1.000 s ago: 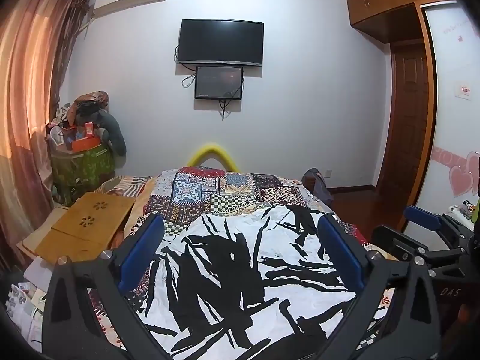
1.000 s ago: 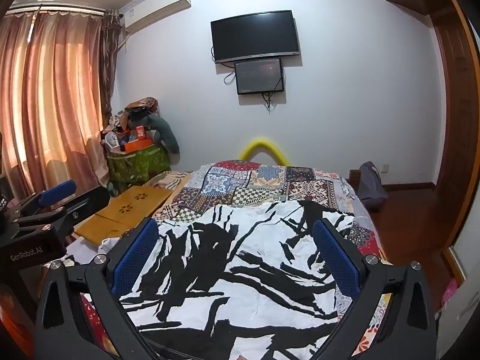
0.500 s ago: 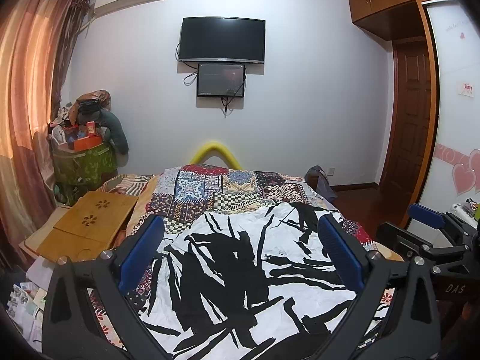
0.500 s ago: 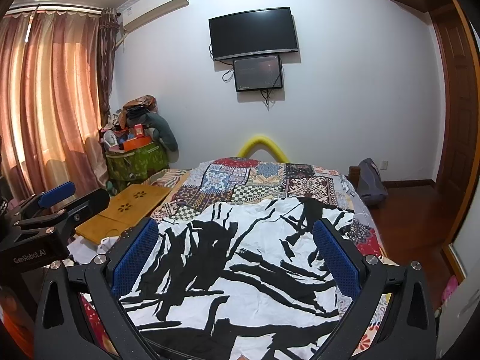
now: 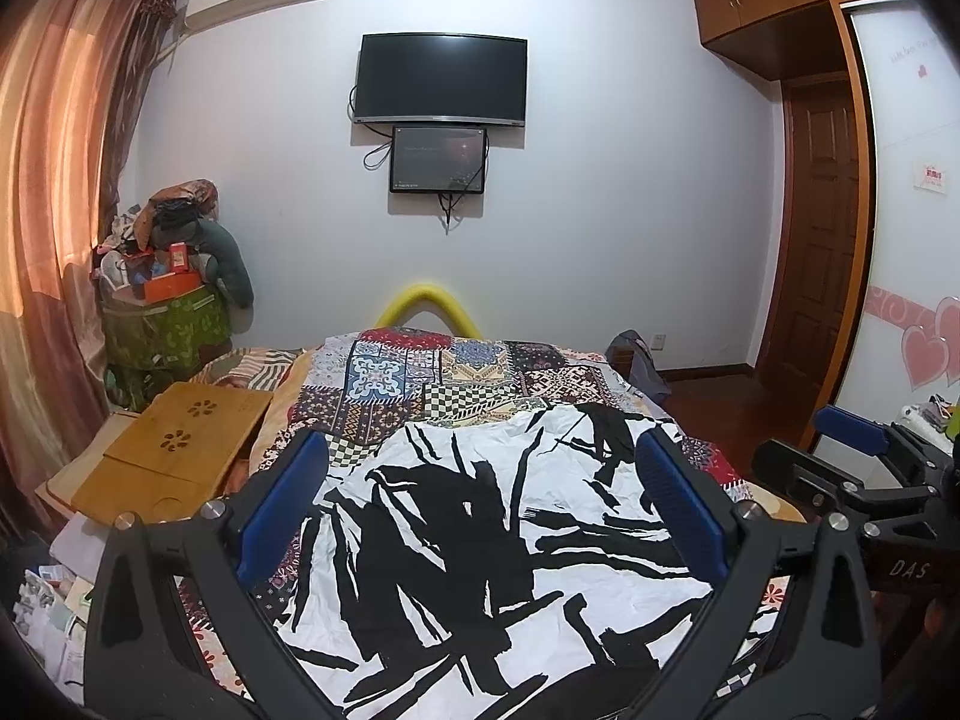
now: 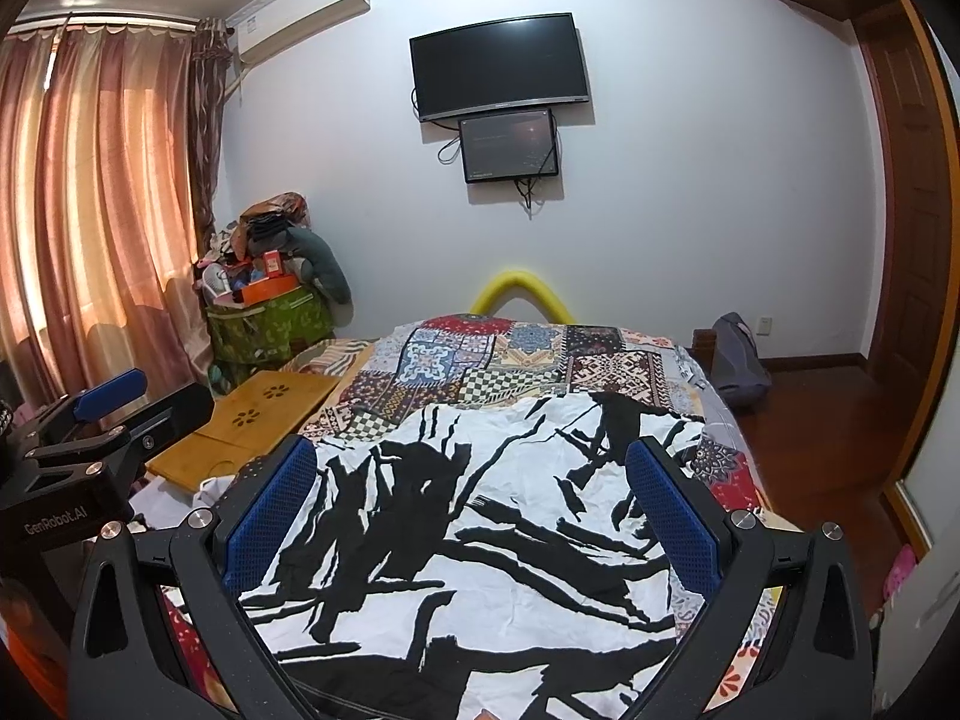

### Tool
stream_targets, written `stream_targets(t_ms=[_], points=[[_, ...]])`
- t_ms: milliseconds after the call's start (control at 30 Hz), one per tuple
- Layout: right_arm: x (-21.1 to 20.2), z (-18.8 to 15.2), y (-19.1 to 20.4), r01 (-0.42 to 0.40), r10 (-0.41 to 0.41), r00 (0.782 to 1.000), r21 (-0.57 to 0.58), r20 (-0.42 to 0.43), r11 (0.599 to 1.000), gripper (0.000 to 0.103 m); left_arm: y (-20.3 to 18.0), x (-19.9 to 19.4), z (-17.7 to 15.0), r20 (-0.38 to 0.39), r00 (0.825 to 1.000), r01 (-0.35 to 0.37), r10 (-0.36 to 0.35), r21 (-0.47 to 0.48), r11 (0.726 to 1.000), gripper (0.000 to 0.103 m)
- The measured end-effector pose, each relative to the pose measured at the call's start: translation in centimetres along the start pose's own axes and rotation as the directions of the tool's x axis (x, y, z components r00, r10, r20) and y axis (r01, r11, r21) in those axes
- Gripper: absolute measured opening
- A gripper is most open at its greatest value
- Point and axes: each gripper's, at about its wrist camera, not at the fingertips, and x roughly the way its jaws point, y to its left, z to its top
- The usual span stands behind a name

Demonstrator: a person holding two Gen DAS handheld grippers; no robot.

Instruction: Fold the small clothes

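Note:
A white garment with bold black streaks (image 5: 480,534) (image 6: 480,534) lies spread flat on the bed's patchwork cover (image 5: 432,384) (image 6: 510,360). My left gripper (image 5: 480,504) hovers above its near part, jaws wide open, nothing between the blue pads. My right gripper (image 6: 471,510) is likewise open and empty over the same garment. Each gripper shows in the other's view: the right one (image 5: 864,468) at the right edge, the left one (image 6: 90,438) at the left edge. The garment's near edge is hidden under the gripper frames.
A wooden lap tray (image 5: 174,450) (image 6: 252,420) rests at the bed's left side. A green bin piled with things (image 5: 162,312) stands in the far left corner. A yellow foam tube (image 5: 429,300) arches at the bed's far end. A bag (image 6: 735,360) sits on the floor right.
Both views have tilted slightly, so the room and the garment sit a little lower in frame. The garment lies as before and both grippers stay open.

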Motion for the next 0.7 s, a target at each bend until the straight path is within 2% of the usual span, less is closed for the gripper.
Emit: stream_targets(t_ms=[700], points=[[-0.38, 0.39, -0.53, 0.009, -0.009, 1.000, 0.005, -0.002, 1.000, 0.102, 0.02, 0.04, 0.02, 0.001, 1.000, 0.006, -0.006, -0.002, 1.000, 0.103]])
